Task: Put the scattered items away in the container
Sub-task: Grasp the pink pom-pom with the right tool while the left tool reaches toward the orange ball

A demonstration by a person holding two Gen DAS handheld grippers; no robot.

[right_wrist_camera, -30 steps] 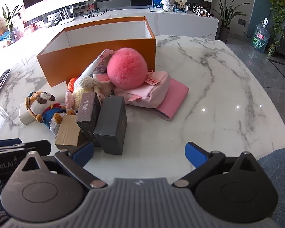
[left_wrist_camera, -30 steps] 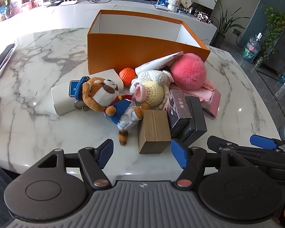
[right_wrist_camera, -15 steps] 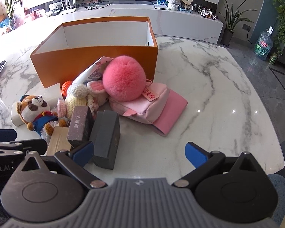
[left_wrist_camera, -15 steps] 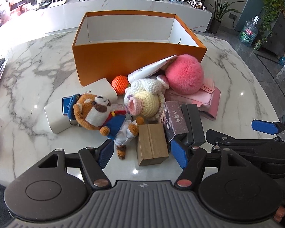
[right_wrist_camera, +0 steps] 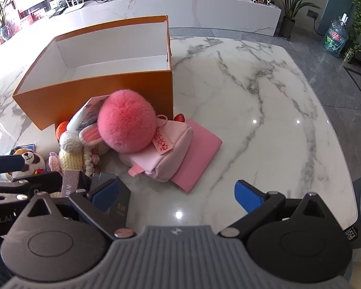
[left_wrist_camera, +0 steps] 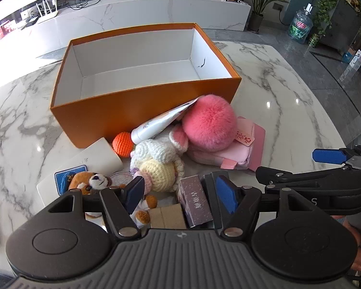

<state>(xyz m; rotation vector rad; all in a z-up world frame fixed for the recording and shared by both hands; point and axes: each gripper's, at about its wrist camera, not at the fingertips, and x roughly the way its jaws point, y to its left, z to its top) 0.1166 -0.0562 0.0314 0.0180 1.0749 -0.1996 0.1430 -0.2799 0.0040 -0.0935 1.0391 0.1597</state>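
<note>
Nothing is packed yet: the open orange cardboard box (left_wrist_camera: 142, 110) with its white inside stands empty on the white marble tabletop (right_wrist_camera: 264, 110), and the clutter lies heaped against its near wall. Both the left gripper (left_wrist_camera: 180, 192) and the right gripper (right_wrist_camera: 178, 192) hover above the heap, jaws spread and holding nothing. The next move probably calls for lowering onto one piece, perhaps the fluffy pink pompom (left_wrist_camera: 208, 122), the knitted yellow-and-white doll (left_wrist_camera: 161, 161) or the small stiff brown carton (left_wrist_camera: 167, 216).

A sunlit white marble sideboard (left_wrist_camera: 132, 16) backs the marble table (right_wrist_camera: 264, 101); grey floor tiles (left_wrist_camera: 312, 55), potted plants (right_wrist_camera: 290, 2), water jug (right_wrist_camera: 334, 37).
</note>
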